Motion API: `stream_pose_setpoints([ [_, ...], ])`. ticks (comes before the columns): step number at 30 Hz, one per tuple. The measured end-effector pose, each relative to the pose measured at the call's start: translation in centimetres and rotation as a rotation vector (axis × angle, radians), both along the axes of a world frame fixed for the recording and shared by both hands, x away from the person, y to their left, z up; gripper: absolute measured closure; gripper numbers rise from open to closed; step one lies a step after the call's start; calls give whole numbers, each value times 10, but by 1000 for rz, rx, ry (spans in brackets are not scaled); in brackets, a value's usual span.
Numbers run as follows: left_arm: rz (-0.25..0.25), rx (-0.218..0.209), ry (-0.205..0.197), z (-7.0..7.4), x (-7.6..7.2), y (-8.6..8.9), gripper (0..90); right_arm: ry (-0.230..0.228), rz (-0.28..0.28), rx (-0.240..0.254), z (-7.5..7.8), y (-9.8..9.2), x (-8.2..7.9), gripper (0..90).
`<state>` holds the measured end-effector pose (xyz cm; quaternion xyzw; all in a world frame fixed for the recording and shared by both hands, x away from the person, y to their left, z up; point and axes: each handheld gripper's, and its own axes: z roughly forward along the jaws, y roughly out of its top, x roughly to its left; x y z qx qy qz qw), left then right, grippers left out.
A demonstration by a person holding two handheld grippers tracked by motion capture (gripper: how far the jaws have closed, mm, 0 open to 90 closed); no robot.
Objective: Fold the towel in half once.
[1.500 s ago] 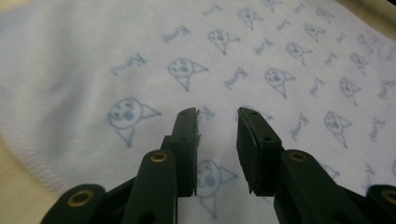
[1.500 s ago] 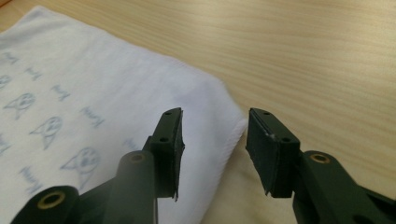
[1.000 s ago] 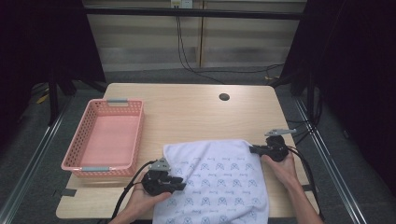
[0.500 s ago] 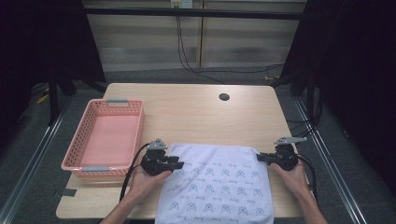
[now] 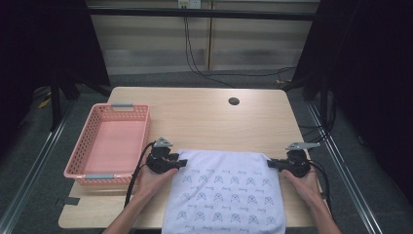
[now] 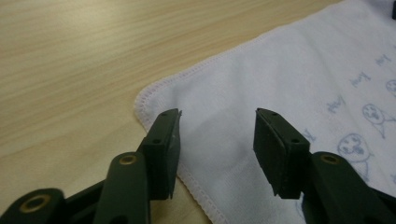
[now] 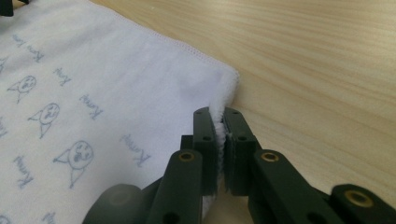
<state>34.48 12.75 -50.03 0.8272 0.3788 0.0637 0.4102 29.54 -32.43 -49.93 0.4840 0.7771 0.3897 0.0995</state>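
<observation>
Left gripper (image 6: 217, 128): jaws have just been opening, now apart, far-left towel corner lying loose between them. Right gripper (image 7: 219, 135): jaws clamped on far-right corner. Printed towel (image 5: 226, 190) spread flat on desk (image 5: 204, 117), near edge overhanging. Spreading looks done; right release left. Pink basket (image 5: 85, 170) left.

White printed cloth (image 5: 226, 192) spread flat on table's near edge, overhanging.

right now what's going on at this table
A person works a printed white towel with a claw in each hand. The right claw pinches one far corner of the towel. The left claw has just been opening: its jaws stand apart over the other far corner, which lies flat on the table. A pink basket sits at the left.
</observation>
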Motion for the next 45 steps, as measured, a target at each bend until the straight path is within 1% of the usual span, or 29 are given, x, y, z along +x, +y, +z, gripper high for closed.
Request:
stream_pose_setpoints([
  [1,0,36,-18,0,-2,-3,491,-1,2,1,0,0,0,849],
  [2,-26,55,-22,-1,-1,-4,479,-1,2,0,0,0,1,849],
  [4,-12,70,-39,-1,-1,-4,469,-5,7,2,-1,0,1,848],
  [5,21,48,-34,-1,0,-2,468,-6,6,1,0,0,1,849],
  [7,47,48,-31,-1,2,2,437,-6,3,2,0,0,1,848],
  [8,47,55,-22,-3,4,2,440,-3,5,1,0,0,1,848],
  [11,42,70,-41,-3,2,-1,437,2,8,4,-1,1,2,848],
  [12,27,67,-41,-3,2,-1,486,3,9,7,-1,1,2,848],
  [13,16,57,-33,-3,2,-1,578,6,9,10,-1,1,3,848],
  [14,10,50,-27,-4,2,-2,641,6,10,13,-1,1,4,849],
  [15,-18,54,-20,-3,1,-3,718,6,11,19,-1,1,4,849],
  [17,-47,40,-2,-4,-1,-7,855,1,10,37,1,1,5,851],
  [18,-58,30,19,-3,0,-7,866,-1,10,60,3,0,5,852],
  [19,-59,21,22,-2,0,-6,871,-1,6,84,5,-1,5,852],
  [20,-55,-1,24,0,-1,-6,873,-9,6,92,6,-2,6,853],
  [21,-62,-37,27,2,-2,-5,874,-10,7,97,8,-2,6,854],
  [23,-78,-104,30,10,-3,-3,874,-16,11,116,13,-3,6,855],
  [24,-87,-127,14,17,-5,-5,875,-22,10,128,15,-4,7,855],
  [25,-90,-139,1,22,-6,-6,875,-33,12,138,18,-4,8,855],
  [27,-99,-185,-19,35,-7,-7,875,-53,15,155,24,-4,9,856],
  [28,-96,-189,-38,42,-8,-7,875,-67,18,163,28,-4,10,856],
  [30,-91,-231,-62,59,-9,-6,875,-91,15,191,37,-4,11,856],
  [31,-98,-236,-76,64,-10,-5,875,-111,17,205,43,-5,12,857],
  [33,-105,-238,-101,77,-11,-3,875,-133,16,226,53,-6,11,858],
  [35,-102,-249,-120,86,-9,3,875,-150,15,226,62,-7,11,858],
  [38,-70,-279,-135,99,-1,17,876,-175,14,239,74,-9,13,858],
  [41,-62,-287,-154,109,4,26,876,-200,5,254,86,-12,16,858],
  [42,-60,-286,-171,114,6,29,876,-207,5,254,90,-12,18,858],
  [45,-45,-291,-188,124,15,38,876,-227,5,244,104,-11,25,859],
])
